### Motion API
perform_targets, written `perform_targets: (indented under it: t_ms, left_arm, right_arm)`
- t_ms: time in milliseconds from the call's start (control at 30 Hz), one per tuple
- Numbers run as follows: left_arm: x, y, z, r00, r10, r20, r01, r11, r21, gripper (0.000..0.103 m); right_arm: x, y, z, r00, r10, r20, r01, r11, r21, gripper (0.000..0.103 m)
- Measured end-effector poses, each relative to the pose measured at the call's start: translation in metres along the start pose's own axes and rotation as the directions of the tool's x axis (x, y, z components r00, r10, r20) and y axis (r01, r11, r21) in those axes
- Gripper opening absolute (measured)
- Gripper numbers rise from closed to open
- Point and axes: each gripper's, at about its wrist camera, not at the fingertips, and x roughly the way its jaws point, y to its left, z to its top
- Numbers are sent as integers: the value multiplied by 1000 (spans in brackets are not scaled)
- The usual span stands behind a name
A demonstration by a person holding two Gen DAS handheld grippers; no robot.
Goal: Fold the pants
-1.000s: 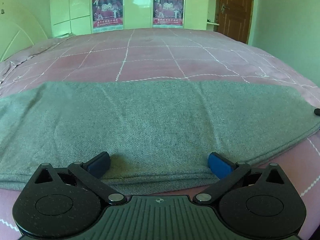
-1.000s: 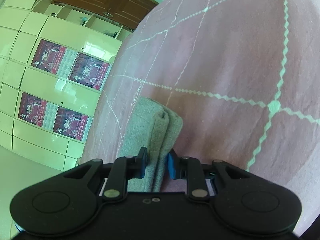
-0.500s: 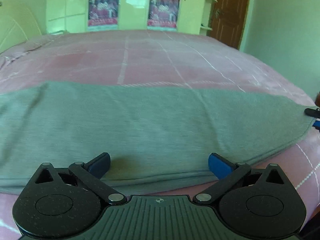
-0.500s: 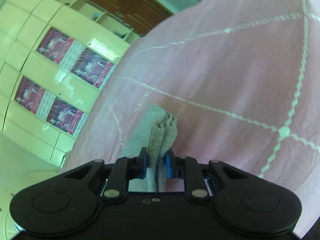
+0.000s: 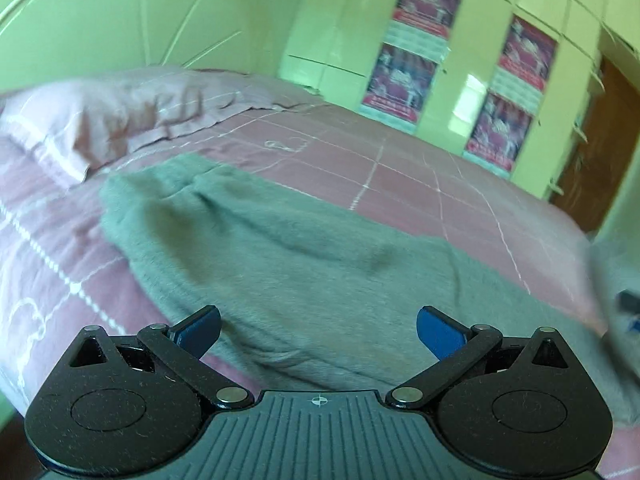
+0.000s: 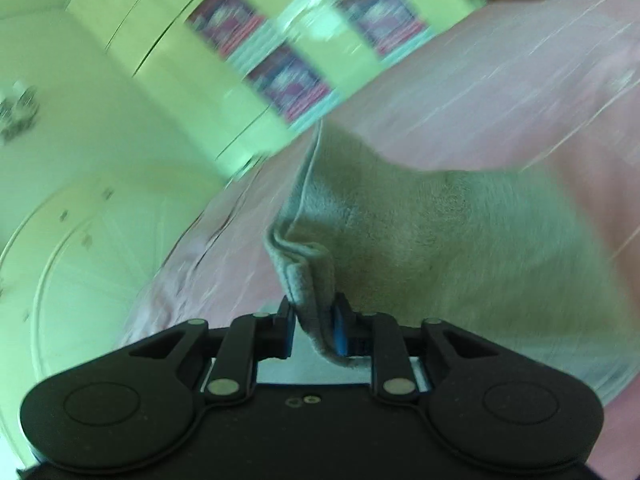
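The grey pants (image 5: 304, 264) lie folded lengthwise across the pink bed, one end near the pillow. My left gripper (image 5: 318, 330) is open and empty, hovering over the near edge of the pants. My right gripper (image 6: 314, 320) is shut on the layered end of the pants (image 6: 440, 248), holding it lifted off the bed. The right wrist view is blurred. The right gripper shows faintly at the right edge of the left wrist view (image 5: 630, 312).
A pink quilted bed cover (image 5: 400, 168) with white grid lines lies under the pants. A pink pillow (image 5: 104, 116) sits at the headboard end. Pale green wardrobes with posters (image 5: 404, 76) and a brown door (image 5: 600, 140) stand beyond the bed.
The right gripper has lifted its end of the pants and swung towards the headboard. The left gripper has turned left towards the pillow, still open.
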Motion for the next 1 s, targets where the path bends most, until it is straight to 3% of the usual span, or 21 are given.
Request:
perform_targets:
  t_ms: [33, 67, 133, 200, 300, 333, 400, 433, 467, 533, 633, 700, 767, 867, 933, 1000]
  left_arm:
    - [4, 5, -1, 1000, 7, -12, -7, 1000, -26, 103]
    - [9, 10, -1, 1000, 11, -20, -12, 999, -40, 103]
    - [14, 16, -1, 1000, 5, -15, -6, 998, -59, 103]
    - [18, 17, -3, 1000, -1, -10, 1, 999, -54, 103]
    - [27, 11, -5, 999, -20, -27, 20, 1000, -24, 103]
    - [25, 5, -6, 999, -26, -26, 26, 1000, -12, 103]
    - [19, -8, -5, 997, -72, -11, 73, 997, 12, 103]
    - [20, -14, -5, 994, -113, -13, 113, 993, 18, 103]
    - [18, -22, -3, 987, -157, -21, 157, 987, 22, 103]
    - [13, -41, -3, 988, -155, -11, 156, 985, 80, 103]
    - [0, -68, -4, 983, -179, 37, 170, 971, 167, 103]
    - [-9, -84, -5, 985, -157, 68, 141, 970, 200, 103]
    - [-16, -95, -7, 992, -125, 33, 118, 978, 171, 103]
    - [-26, -111, -18, 975, -218, 45, 204, 957, 206, 103]
    - [-15, -126, -22, 974, -228, 16, 216, 942, 255, 103]
    - [3, -136, -24, 969, -243, -40, 245, 941, 233, 103]
  right_arm:
    - [21, 13, -15, 992, 19, -125, -24, 999, -44, 36]
    - [28, 19, -27, 985, 15, -174, -24, 999, -47, 31]
    - [11, 17, -33, 995, 45, -86, -48, 998, -29, 31]
    - [-2, 7, -26, 998, -8, -55, 7, 1000, -16, 33]
    - [-13, -9, -17, 999, -26, -29, 27, 1000, 7, 31]
    - [-12, -13, -18, 999, -29, -36, 30, 999, 13, 31]
    - [4, -30, -24, 986, -86, -143, 94, 994, 55, 30]
    - [2, -38, -26, 986, -83, -142, 95, 992, 81, 20]
    - [-6, -42, -25, 992, -64, -107, 75, 991, 108, 19]
    - [-30, -45, -14, 999, -39, 0, 39, 991, 126, 30]
    - [-54, -57, 9, 998, -49, 49, 42, 991, 130, 34]
    - [-72, -71, 22, 994, -72, 85, 60, 989, 135, 35]
    - [-93, -87, 30, 986, -98, 136, 76, 985, 153, 36]
    - [-114, -112, 35, 973, -108, 207, 59, 972, 228, 40]
    - [-104, -124, 32, 976, -91, 197, 35, 963, 268, 40]
    - [-83, -133, 26, 987, -109, 115, 75, 961, 267, 40]
